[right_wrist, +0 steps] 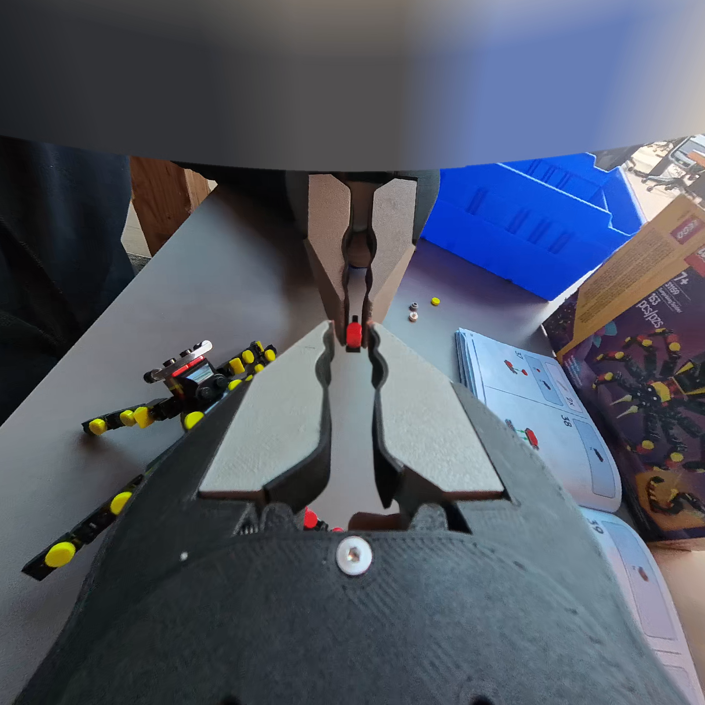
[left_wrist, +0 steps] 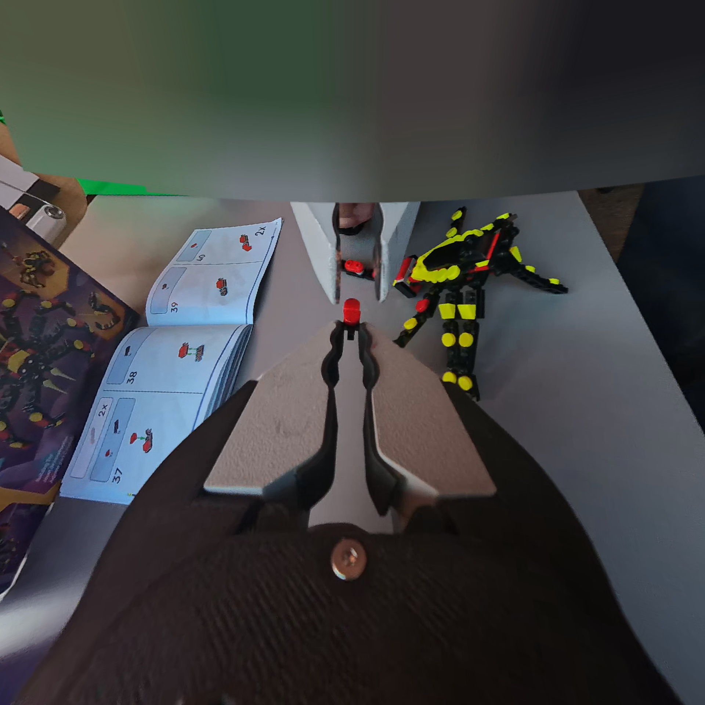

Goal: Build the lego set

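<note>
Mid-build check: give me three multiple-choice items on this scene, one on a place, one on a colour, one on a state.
1. In the left wrist view, the spider model lies:
A. left of the left gripper
B. right of it
C. hanging from it

2. The bin is:
A. blue
B. green
C. white

3. The left gripper's jaws are:
A. wide open and empty
B. shut on a red piece
C. out of view

Key:
1. B, the model sits on the table to the right of the fingers.
2. A, its walls are blue.
3. B, the red piece sticks out from the closed tips.
</note>
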Demonstrator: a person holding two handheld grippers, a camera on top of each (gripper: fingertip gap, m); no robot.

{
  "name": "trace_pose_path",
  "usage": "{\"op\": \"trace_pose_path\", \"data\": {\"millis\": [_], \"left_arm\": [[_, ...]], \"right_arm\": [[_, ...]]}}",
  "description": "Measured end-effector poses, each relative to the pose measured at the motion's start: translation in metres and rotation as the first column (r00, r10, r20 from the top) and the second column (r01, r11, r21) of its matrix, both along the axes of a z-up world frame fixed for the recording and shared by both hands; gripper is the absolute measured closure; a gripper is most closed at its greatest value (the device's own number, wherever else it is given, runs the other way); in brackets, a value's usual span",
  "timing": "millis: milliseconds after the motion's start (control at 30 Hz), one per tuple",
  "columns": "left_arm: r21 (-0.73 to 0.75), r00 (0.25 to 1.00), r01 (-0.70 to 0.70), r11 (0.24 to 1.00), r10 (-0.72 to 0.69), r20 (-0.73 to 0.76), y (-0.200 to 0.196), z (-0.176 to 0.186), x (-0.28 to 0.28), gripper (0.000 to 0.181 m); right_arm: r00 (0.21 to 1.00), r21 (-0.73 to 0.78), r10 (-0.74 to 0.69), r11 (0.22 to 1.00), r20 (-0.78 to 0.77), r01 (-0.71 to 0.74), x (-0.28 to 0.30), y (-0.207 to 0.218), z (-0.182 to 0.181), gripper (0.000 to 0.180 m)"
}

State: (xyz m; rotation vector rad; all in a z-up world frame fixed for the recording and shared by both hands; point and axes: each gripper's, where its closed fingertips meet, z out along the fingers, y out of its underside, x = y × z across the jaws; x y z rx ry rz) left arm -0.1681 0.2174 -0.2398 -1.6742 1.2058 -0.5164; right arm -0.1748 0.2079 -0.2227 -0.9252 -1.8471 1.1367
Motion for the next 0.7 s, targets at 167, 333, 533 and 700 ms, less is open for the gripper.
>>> {"op": "trace_pose_path", "data": {"millis": [167,333,533,700], "left_arm": [[-0.001,1.000,-0.008,1.000,0.008,0.013,0.0006,0.0027,0.0005,0.176],[-0.002,1.000,-0.018,1.000,0.018,0.020,0.0015,0.0039,0.0014,0.175],[-0.004,1.000,-0.024,1.000,0.024,0.019,0.0027,0.0030,-0.0002,0.175],[-0.002,1.000,-0.026,1.000,0.026,0.015,0.0028,0.0030,0.0000,0.175]], "right_arm": [[1.000,0.063,-0.029,0.998,0.007,0.029,-0.0017,0.0015,-0.0043,0.168],[0.998,0.076,-0.058,0.995,0.006,0.058,-0.0038,0.0049,-0.0052,0.174],[0.998,0.057,-0.058,0.997,-0.001,0.058,-0.0034,0.0059,-0.0033,0.174],[0.998,0.042,-0.058,0.997,-0.002,0.058,-0.0034,0.0061,-0.0017,0.175]]}}
